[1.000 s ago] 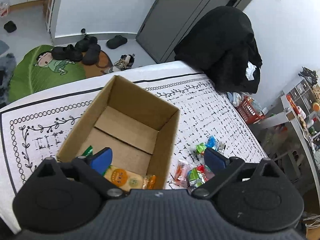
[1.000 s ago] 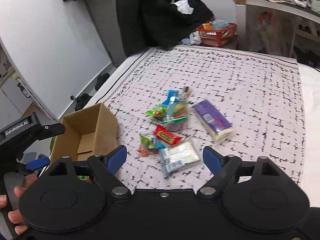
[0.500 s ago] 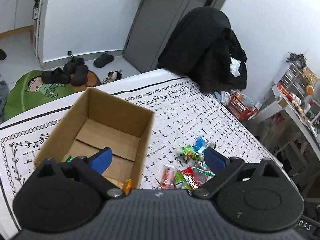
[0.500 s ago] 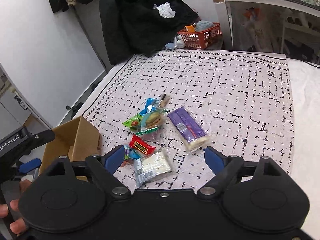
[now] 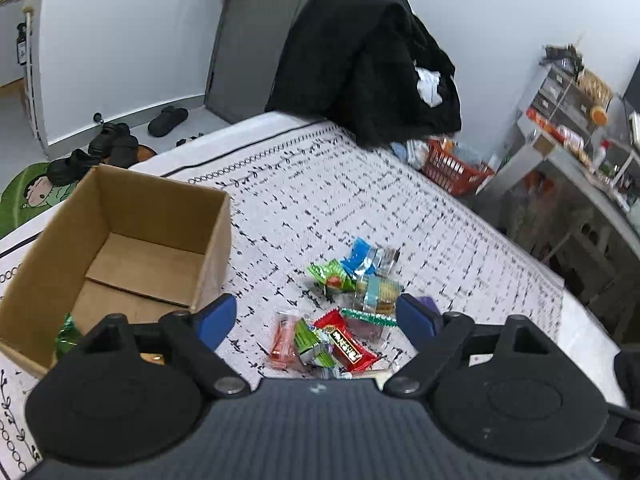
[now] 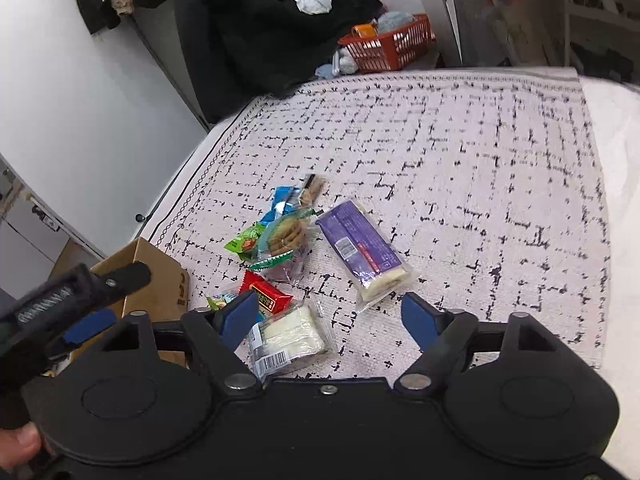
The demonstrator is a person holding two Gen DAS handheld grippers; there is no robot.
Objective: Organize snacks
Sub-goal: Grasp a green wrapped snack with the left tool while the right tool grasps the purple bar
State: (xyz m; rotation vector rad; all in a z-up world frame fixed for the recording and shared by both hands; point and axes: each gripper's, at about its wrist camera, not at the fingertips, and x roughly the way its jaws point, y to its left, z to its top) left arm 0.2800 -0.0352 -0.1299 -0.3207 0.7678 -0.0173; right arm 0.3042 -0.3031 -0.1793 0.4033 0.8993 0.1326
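- Left view: my left claw [image 5: 316, 316] released, empty, over red snack [image 5: 346, 345]; box [image 5: 120, 240] beside, on bench [image 5: 400, 208].
- Right view: my right claw [image 6: 332, 320] released above white pack [image 6: 288, 334]; risk: slippery wrappers could slide or bunch when pinched.

So the left gripper [image 5: 316, 318] swung off the cardboard box [image 5: 120, 248] and ended up over the loose snack pile [image 5: 344, 312], jaws wide apart the whole way. The right gripper [image 6: 332, 318] slid in closer to the white packet [image 6: 288, 336] near the cloth's front edge.
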